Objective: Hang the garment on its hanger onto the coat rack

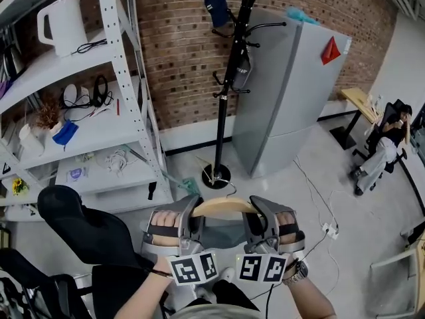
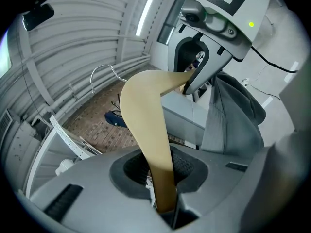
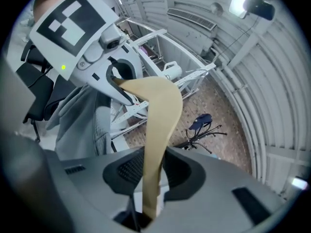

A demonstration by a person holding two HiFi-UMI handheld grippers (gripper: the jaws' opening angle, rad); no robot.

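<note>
Between the shelving (image 1: pixel 126 78) and the grey fridge (image 1: pixel 285 92), open floor (image 1: pixel 279 188) runs up to the coat rack (image 1: pixel 226 92). Well short of it, the left gripper (image 1: pixel 191 211) and right gripper (image 1: pixel 260 211) each clamp one arm of the wooden hanger (image 1: pixel 224 207). The grey garment (image 1: pixel 222 234) below is mostly hidden by them. The hanger's wire hook (image 2: pixel 102 71) shows only in the left gripper view.

Pair: left gripper (image 1: pixel 188 212) and right gripper (image 1: pixel 257 211), moulded in grey, fitted with black textured pads (image 2: pixel 184 165); cubes (image 1: pixel 194 269) printed with black-and-white squares; watch (image 1: pixel 297 271) worn; black cable (image 2: pixel 277 67) attached.
</note>
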